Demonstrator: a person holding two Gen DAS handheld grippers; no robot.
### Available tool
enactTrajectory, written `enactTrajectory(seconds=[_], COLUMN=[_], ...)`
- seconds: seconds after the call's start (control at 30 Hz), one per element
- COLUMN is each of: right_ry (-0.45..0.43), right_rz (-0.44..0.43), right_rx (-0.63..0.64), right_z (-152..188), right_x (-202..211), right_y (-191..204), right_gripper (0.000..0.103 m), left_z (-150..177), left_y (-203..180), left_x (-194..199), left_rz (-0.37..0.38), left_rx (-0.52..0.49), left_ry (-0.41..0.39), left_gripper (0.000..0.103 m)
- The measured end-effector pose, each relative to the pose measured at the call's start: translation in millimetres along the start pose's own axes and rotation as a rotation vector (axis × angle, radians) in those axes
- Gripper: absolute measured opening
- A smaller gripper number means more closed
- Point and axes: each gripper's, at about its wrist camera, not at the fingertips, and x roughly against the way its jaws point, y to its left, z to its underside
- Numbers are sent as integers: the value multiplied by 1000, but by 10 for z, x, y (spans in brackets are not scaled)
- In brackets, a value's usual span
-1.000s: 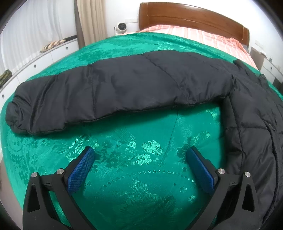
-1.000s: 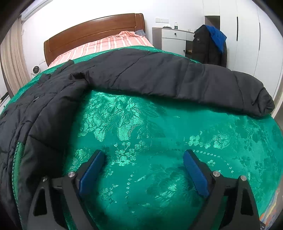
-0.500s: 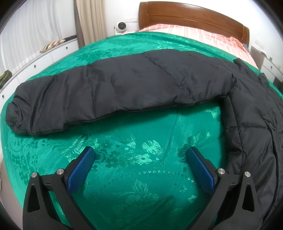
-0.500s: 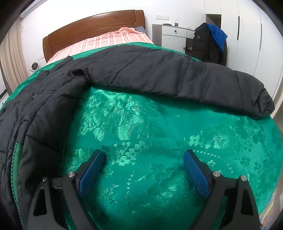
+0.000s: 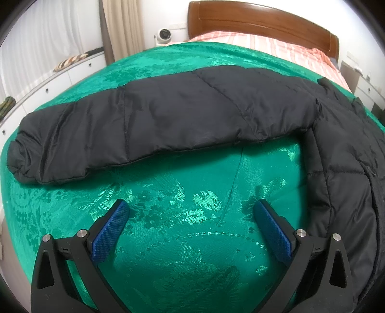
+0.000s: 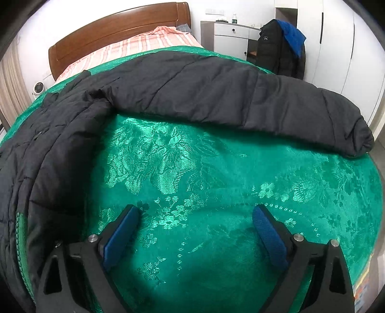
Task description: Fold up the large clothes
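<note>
Left wrist view: my left gripper (image 5: 191, 213) is spread wide, its blue ribbed pads (image 5: 109, 232) apart and holding nothing, hovering above the green brocade bedspread (image 5: 192, 204). Only bare flowered fabric lies between the fingers. Ahead of the fingertips, one sleeve (image 5: 149, 125) of the black puffer jacket (image 5: 341, 149) stretches flat across the spread, its cuff far off to my left near the edge of the bed. To my right the sleeve joins the jacket's quilted body, which runs back down just beside my right finger. Beyond the jacket I see pink striped bedding (image 5: 264, 43) and a brown wooden headboard (image 5: 259, 21); off to the far left stand a small white fan (image 5: 163, 35), a beige curtain (image 5: 122, 26) and a low white cabinet (image 5: 55, 81).

Right wrist view: my right gripper (image 6: 196, 215) is likewise wide, blue pads (image 6: 270, 238) apart and empty over the same spread. The other sleeve (image 6: 264, 96) lies across ahead of me, cuff out to my right at the bed's edge. The jacket's body sits to my left, just beside my left finger, with a green zip edge (image 6: 20, 238) showing low down. Farther out to the right are a white dresser (image 6: 233, 36), another dark coat with a blue garment on it (image 6: 281, 48), and white wardrobe doors (image 6: 336, 43).
</note>
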Motion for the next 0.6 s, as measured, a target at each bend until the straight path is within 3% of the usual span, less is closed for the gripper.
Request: enactTrajectory(seconds=[0.43,0.5,0.6], right_ry=[-14,-46,-133], right_rz=[-35,-130,-268], right_rx=[-18,-117,-411], right_z=[50,40,24], right_x=[84,238,474], right_y=[-71,-258,-846], right_gripper=[96,94,94], left_z=[-22,-15,27], left_y=[-47,-40,31], left_x=[0,38,167], left_rz=[-43,-45,14], left_rx=[2,21,72], left_ry=[39,52,58], left_gripper=[102,103,103])
